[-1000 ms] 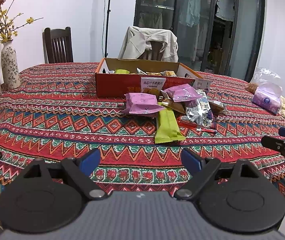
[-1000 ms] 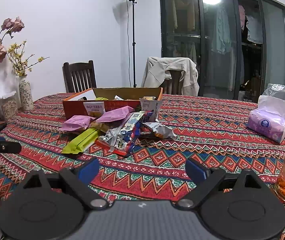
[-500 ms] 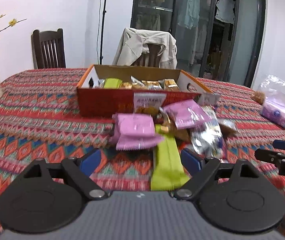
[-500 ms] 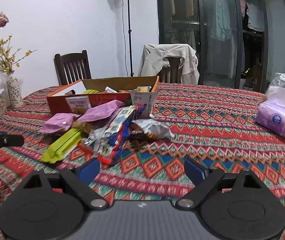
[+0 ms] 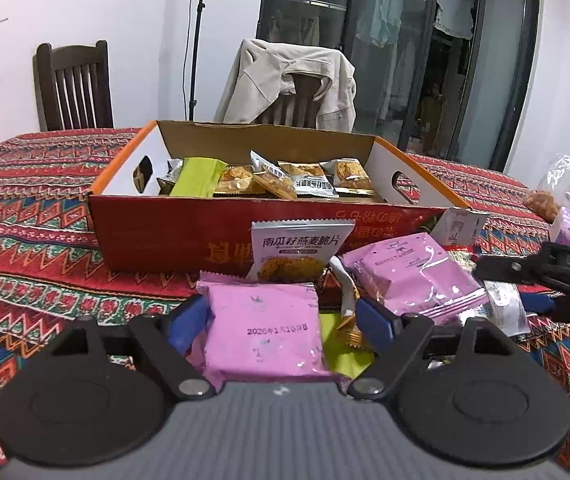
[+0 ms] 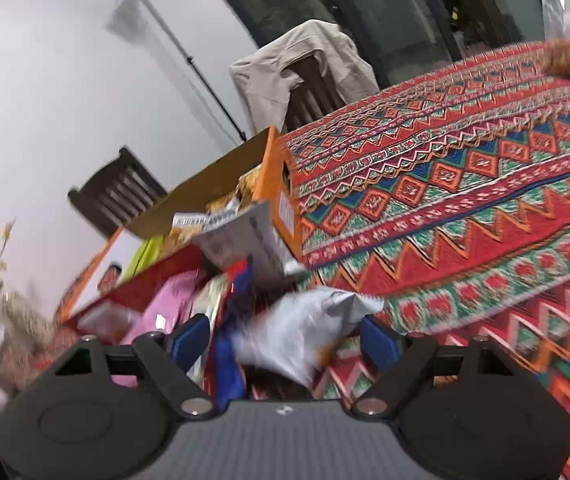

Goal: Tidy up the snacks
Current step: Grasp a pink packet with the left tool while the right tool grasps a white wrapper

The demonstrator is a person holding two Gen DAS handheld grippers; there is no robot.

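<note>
Fingers on the left gripper [image 5: 283, 320] are spread wide around the near pink packet [image 5: 265, 330], not pinching yet, so I'd squeeze its flat middle rather than the crinkly seam, then lift it over the front wall of the cardboard box [image 5: 173, 236] just behind. Right gripper [image 6: 285, 340] is also apart, straddling a silver packet [image 6: 301, 332]; that view's blurry, so settle first.

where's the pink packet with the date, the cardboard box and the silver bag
pink packet [image 5: 265, 332], left wrist view, printed date
cardboard box [image 5: 173, 236], left wrist view, red front wall
silver bag [image 6: 305, 328], right wrist view, crinkled middle
</note>
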